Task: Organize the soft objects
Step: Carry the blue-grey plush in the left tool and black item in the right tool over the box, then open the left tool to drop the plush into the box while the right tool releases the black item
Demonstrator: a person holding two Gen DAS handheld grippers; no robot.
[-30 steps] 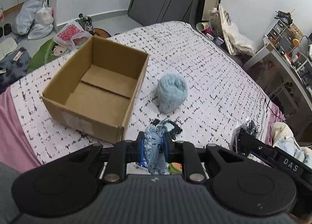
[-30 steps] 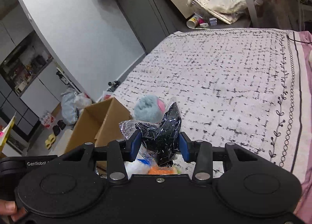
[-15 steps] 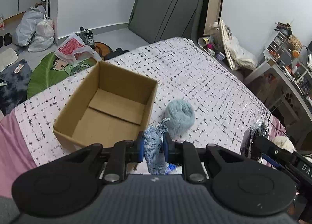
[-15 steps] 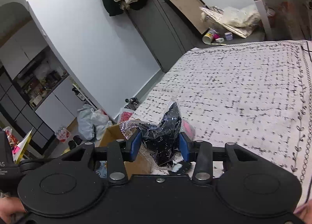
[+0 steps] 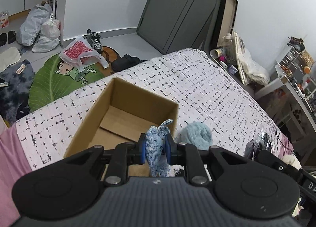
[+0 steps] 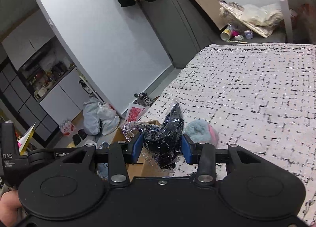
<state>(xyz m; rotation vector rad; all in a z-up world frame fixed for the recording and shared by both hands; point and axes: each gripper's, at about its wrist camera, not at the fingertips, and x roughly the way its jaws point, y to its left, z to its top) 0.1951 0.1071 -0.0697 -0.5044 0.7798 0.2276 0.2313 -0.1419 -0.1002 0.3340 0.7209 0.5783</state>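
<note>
Left wrist view: the left gripper is clamped on a blue knitted cloth, and over the last second it has risen off the bed and swung toward the cardboard box, which now sits right ahead of and under the fingertips instead of off to the left; looks like the drop into the box is next. Box interior shows only bare cardboard flaps, nothing in it as far as visible. A fluffy light-blue ball lies on the bedspread just right of the claw, touching or nearly touching the box wall. Right wrist view: the right gripper is closed on a dark item in a crinkly clear bag, also lifted higher than a second ago. The box is mostly hidden below-left of its fingers; the fluffy ball peeks out just ahead-right, pink on one side.
</note>
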